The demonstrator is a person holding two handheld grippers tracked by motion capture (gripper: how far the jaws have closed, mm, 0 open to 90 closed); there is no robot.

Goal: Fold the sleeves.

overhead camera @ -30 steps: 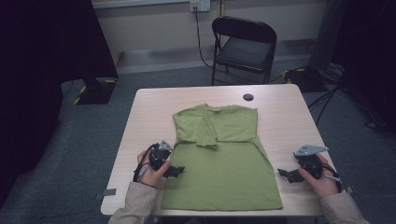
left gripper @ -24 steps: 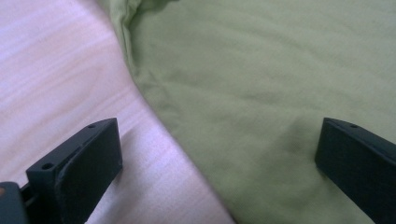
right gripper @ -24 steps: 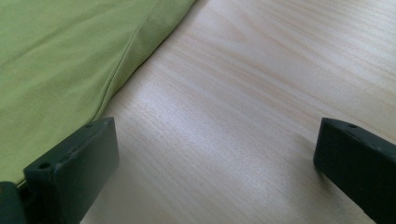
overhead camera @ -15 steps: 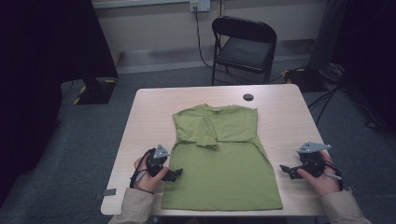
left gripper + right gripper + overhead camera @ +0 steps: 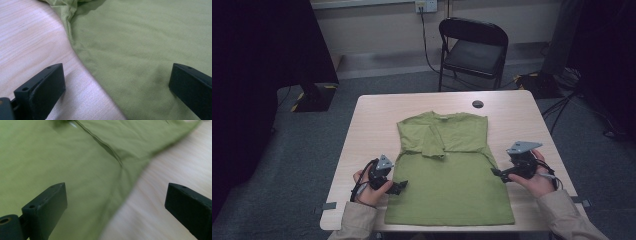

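You wear beige sleeves; your left claw and right claw are black, each topped by a grey three-cornered plate, trailing black cables.

Both hands are gripping low, the left gripper and right gripper pointing inward toward each other, jaws spread wide.

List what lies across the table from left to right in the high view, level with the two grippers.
Bare table → left gripper, jaws at the shirt's left edge → green T-shirt → right gripper, jaws at the shirt's right edge → the hand holding it.
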